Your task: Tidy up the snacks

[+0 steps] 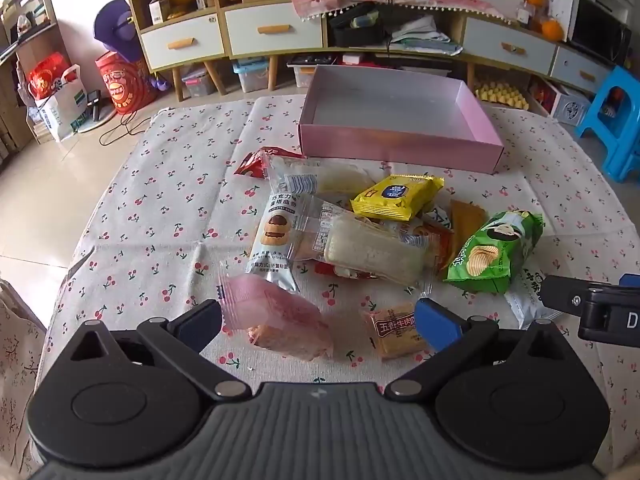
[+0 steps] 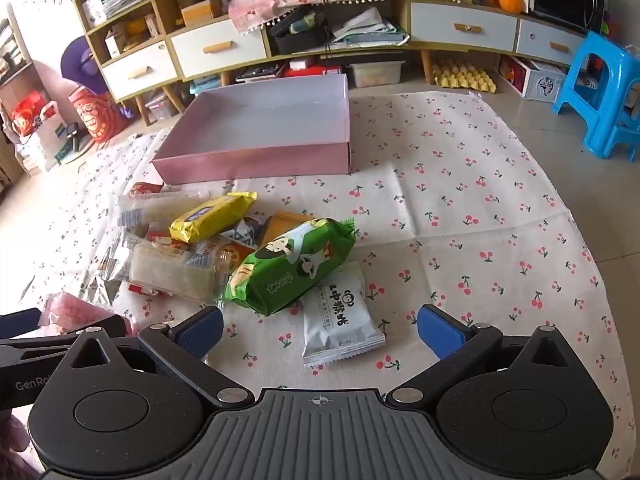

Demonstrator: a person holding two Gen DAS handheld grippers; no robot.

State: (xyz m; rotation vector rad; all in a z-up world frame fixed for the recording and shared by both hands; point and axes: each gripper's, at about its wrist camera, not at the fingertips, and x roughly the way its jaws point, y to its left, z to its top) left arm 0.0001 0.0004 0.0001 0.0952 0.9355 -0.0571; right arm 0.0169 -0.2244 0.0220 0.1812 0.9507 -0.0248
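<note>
A pile of snack packets lies on the cherry-print cloth (image 1: 160,208) in front of an empty pink box (image 1: 396,144), also in the right wrist view (image 2: 256,160). My left gripper (image 1: 320,320) is open, its jaws on either side of a pink packet (image 1: 276,316) and a small orange packet (image 1: 396,330). My right gripper (image 2: 320,328) is open above a white packet (image 2: 340,320), near a green chips bag (image 2: 288,264). The green bag (image 1: 496,252) and a yellow packet (image 1: 396,196) also show in the left wrist view.
A blue plastic stool (image 2: 600,92) stands at the right beyond the cloth. A low cabinet with drawers (image 1: 272,32) runs along the back wall. Bags (image 1: 124,80) sit on the floor at the left. The right gripper's body (image 1: 592,308) shows at the left view's right edge.
</note>
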